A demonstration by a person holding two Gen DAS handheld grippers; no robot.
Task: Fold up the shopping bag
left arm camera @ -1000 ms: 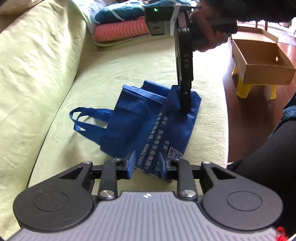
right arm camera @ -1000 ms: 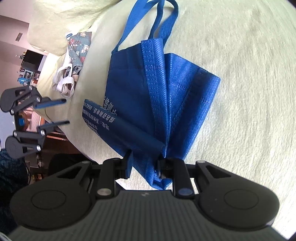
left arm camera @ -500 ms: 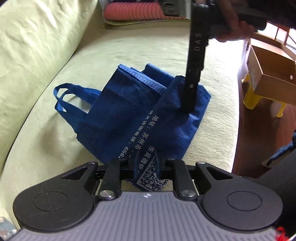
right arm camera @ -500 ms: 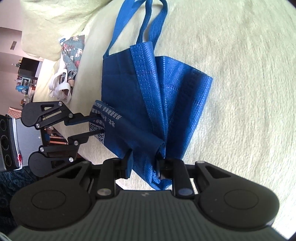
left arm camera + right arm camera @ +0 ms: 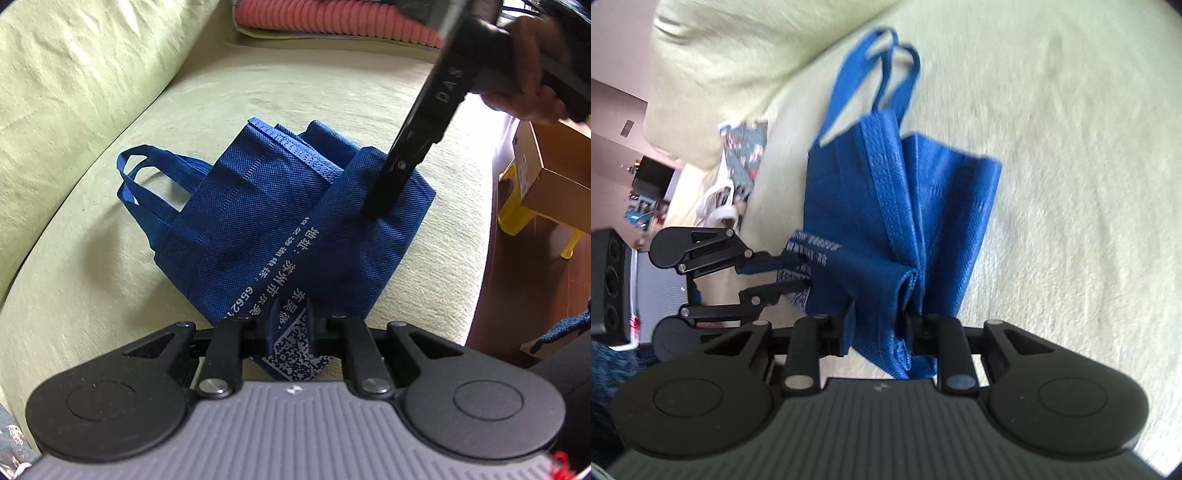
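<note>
A blue non-woven shopping bag (image 5: 266,221) lies partly folded on a pale green sofa seat (image 5: 92,295), its handles (image 5: 147,173) pointing toward the backrest. My left gripper (image 5: 291,325) is shut on the near corner with white print and a QR code. My right gripper (image 5: 882,325) is shut on the bunched folded edge of the bag (image 5: 897,206). In the left wrist view the right gripper (image 5: 384,199) comes down from the upper right, held by a hand (image 5: 532,74). In the right wrist view the left gripper (image 5: 798,273) pinches the printed corner.
The sofa backrest (image 5: 74,74) rises on the left. A pink ribbed cushion (image 5: 332,22) lies at the far end. A cardboard box (image 5: 554,173) on a yellow stool (image 5: 517,214) stands on the wooden floor past the seat edge. A floral cloth (image 5: 746,147) lies beside the bag.
My left gripper moved forward to the bag's printed corner and shut on it. The right gripper kept its hold, and the bag's fold has shifted slightly.
</note>
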